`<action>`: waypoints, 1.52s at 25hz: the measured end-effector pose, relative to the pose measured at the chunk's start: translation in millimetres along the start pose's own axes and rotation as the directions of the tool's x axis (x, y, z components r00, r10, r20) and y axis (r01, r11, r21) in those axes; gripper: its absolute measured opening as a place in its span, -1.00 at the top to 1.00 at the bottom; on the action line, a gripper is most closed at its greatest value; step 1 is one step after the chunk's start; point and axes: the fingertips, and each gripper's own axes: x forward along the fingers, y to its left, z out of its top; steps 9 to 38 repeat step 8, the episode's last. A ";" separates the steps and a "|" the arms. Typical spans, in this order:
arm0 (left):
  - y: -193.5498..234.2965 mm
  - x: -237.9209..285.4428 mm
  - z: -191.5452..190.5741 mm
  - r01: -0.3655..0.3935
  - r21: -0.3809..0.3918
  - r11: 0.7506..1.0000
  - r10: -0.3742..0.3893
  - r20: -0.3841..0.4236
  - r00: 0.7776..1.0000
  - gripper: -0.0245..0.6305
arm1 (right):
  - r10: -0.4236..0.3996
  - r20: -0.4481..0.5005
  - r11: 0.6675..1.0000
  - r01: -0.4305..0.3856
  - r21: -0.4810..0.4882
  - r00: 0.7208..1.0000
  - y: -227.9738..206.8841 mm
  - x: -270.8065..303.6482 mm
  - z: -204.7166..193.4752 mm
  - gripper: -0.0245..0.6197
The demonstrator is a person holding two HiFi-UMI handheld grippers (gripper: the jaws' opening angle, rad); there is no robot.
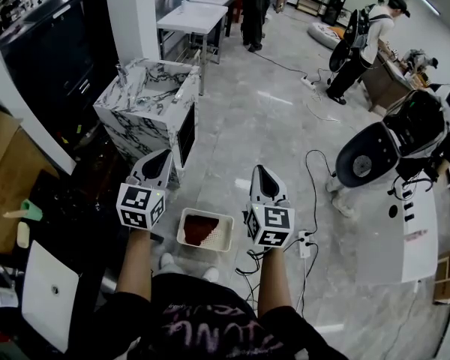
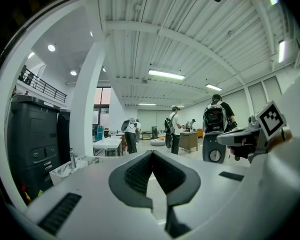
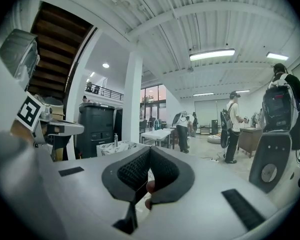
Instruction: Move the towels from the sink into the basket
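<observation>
Forearms reach out level in front of me, one hand-held tool in each fist, marker cubes nearest my wrists. Left gripper (image 1: 162,158) is closed – in its own view the two dark ribbed pads meet at their tips with nothing between them, only grey floor showing through the slot behind. Right gripper (image 1: 260,172) is closed the same way, pads touching at the tips (a small reddish blob shows low in the slot behind them, and I cannot tell what it is). Down on the floor between the two tools, just ahead of my white shoes, sits the white basket (image 1: 223,238), and a dark red towel (image 1: 201,229) lies inside it, filling most of the left part. A white power strip (image 1: 305,242) with black cables lies near the basket on the right. Farther ahead and to the left stands the marble-patterned sink (image 1: 131,130), well apart from the basket – whether anything lies in its basin I cannot tell from up here. Off to the right is a white machine (image 1: 405,223) with a round dark head. Beyond the sink stand white tables (image 1: 191,17), and farthest off several people stand about the grey floor, one of them wearing a backpack.
</observation>
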 end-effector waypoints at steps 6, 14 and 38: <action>2.6 -3.9 7.7 -0.005 0.022 1.000 0.005 0.010 1.000 0.88 | 0.008 0.007 1.000 -0.008 -0.006 1.000 4.4 0.9 4.5 0.88; 0.5 -3.6 8.8 -0.001 0.038 0.999 0.001 0.011 1.000 0.88 | 0.006 0.005 1.000 -0.006 -0.005 1.000 4.7 1.6 4.7 0.88; 0.5 -3.6 8.8 -0.001 0.038 0.999 0.001 0.011 1.000 0.88 | 0.006 0.005 1.000 -0.006 -0.005 1.000 4.7 1.6 4.7 0.88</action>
